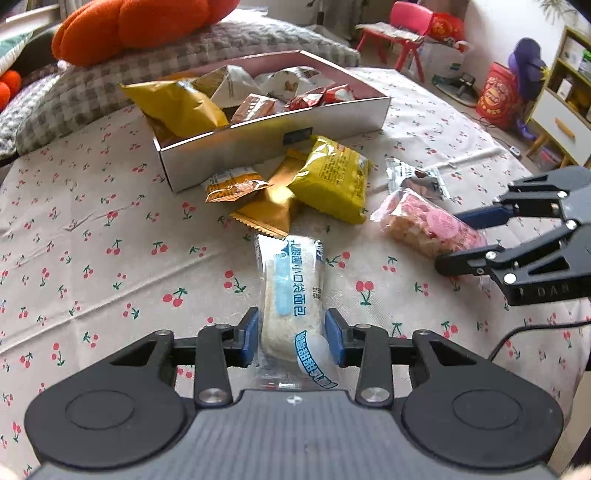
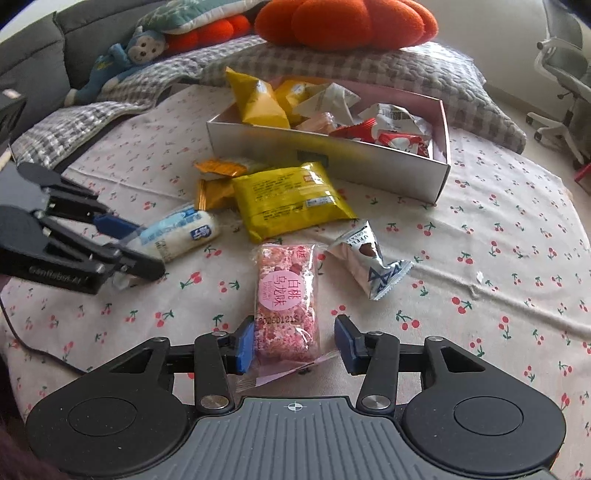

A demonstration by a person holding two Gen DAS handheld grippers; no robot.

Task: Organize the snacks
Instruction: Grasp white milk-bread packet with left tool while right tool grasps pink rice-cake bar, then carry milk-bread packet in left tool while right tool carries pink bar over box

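A white bread packet (image 1: 291, 288) with blue print lies lengthwise on the cherry-print cloth. My left gripper (image 1: 291, 339) is shut on its near end, both blue pads against the wrapper. The right wrist view shows the same gripper (image 2: 144, 247) at the left, clamped on the bread packet (image 2: 181, 232). A pink snack packet (image 2: 286, 295) sits between the pads of my right gripper (image 2: 294, 345), which is shut on its near end. Its left pad presses the packet and the clear wrapper edge reaches the right pad. Behind stands the white box (image 1: 258, 147), holding several snack packets.
Loose in front of the box lie a yellow packet (image 1: 332, 181), a gold one (image 1: 269, 206), a small orange one (image 1: 232, 186) and a silver-blue one (image 2: 369, 262). A checked pillow (image 1: 110, 85) with an orange plush (image 1: 140, 26) lies behind the box. A black cable (image 2: 33, 350) trails at the left.
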